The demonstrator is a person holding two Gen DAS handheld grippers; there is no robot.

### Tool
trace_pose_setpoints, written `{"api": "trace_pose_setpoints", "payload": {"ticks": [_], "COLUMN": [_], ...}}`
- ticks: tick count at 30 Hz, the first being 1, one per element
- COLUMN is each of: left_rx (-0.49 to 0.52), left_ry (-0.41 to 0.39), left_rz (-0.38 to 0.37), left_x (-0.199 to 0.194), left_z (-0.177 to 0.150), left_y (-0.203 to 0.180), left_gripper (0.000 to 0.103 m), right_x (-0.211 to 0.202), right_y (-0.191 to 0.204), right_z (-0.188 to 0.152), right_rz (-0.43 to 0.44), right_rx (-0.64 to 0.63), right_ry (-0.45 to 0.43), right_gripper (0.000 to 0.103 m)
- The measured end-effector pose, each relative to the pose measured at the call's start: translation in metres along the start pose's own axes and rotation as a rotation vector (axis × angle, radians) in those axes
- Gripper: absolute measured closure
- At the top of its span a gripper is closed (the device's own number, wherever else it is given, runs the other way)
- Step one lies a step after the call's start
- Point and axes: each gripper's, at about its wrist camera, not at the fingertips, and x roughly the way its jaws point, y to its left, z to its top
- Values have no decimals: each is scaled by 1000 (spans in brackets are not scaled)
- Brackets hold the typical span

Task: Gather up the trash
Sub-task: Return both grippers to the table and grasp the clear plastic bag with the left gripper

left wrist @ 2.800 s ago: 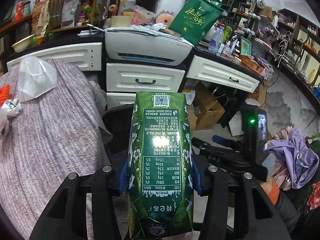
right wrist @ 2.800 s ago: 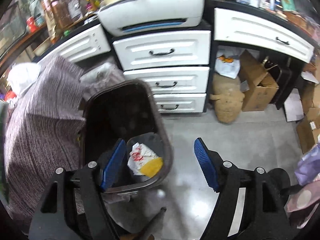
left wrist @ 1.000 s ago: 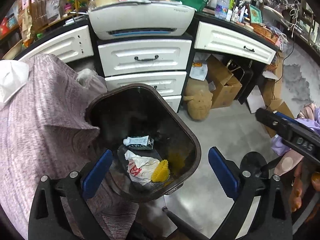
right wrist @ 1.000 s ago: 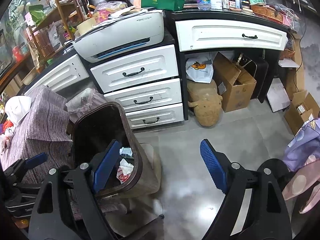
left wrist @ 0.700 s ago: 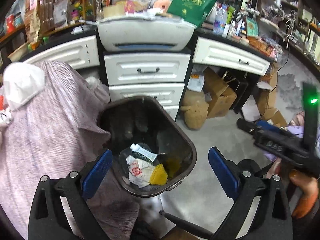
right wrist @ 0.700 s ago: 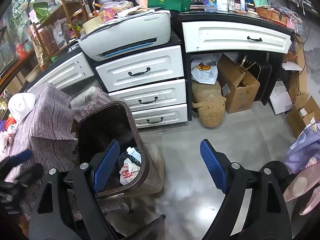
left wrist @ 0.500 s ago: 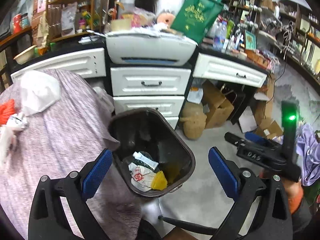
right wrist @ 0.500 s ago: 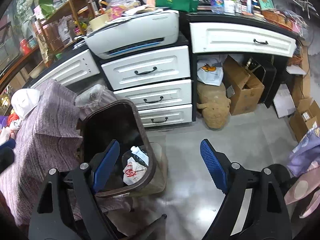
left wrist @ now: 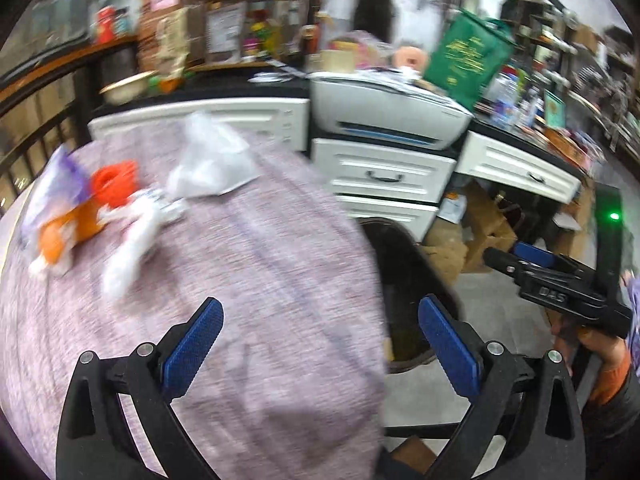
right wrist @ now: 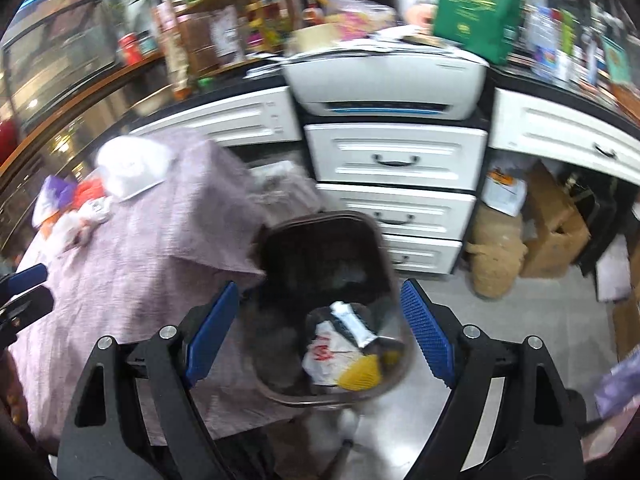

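At the far left of the cloth-covered worktop [left wrist: 256, 264] lies a blurred heap of trash: a purple-and-white wrapper [left wrist: 60, 184], an orange wrapper [left wrist: 114, 182] just beside it, and crumpled white scraps [left wrist: 132, 236] trailing toward the near edge. A little right of these and farther back sits a white plastic bag [left wrist: 212, 160], also on the mauve cloth. The left tool [left wrist: 320, 344] hangs over the near part of the worktop with its blue pads [left wrist: 192, 344] wide apart and nothing between them. Right of the worktop's edge, on the floor, stands the dark trash bin [right wrist: 328, 248], close against the draped cloth; from the right wrist view its inside shows a crumpled white wrapper with red print [right wrist: 332, 354], a yellow mesh piece [right wrist: 358, 374] touching it, and a small carton [right wrist: 352, 322] lying tilted on top. The right tool [right wrist: 320, 334] is above the bin, its jaws standing wide apart and empty. Behind the bin are white drawers [right wrist: 394, 158] with dark handles and a grey-white printer [right wrist: 384, 80] on top, a green bag [right wrist: 478, 4] above that. Farther right, cardboard boxes [right wrist: 554, 224] sit on the floor under the counter.
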Motion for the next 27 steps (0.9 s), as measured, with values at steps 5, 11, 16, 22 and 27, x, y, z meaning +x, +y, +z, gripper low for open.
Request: {"api": "trace_pose_setpoints", "payload": {"ticks": [5,11,16,22,27], "left_rx": [-83,-143,-190,-180,-179], "left_ry": [-29,-81,-108,-91,-40], "left_rz": [67,178,249,324,361], "left_x": [-19,-38,-37,-14,9], "left_z": [-4,7,28,63,81], "left_y": [47,103,141,169,187], "left_gripper": [6,6,6,15,32], "right_x": [9,14,15,20,27], "right_y": [46,86,107,121,128], "right_z": [7,10,13,20,26], "right_rz": [81,133,153,163,167], "right_rx": [-89,-169,-216,-241,-256], "right_ry": [20,35,38,42,49], "right_gripper": [21,21,21,21,21]}}
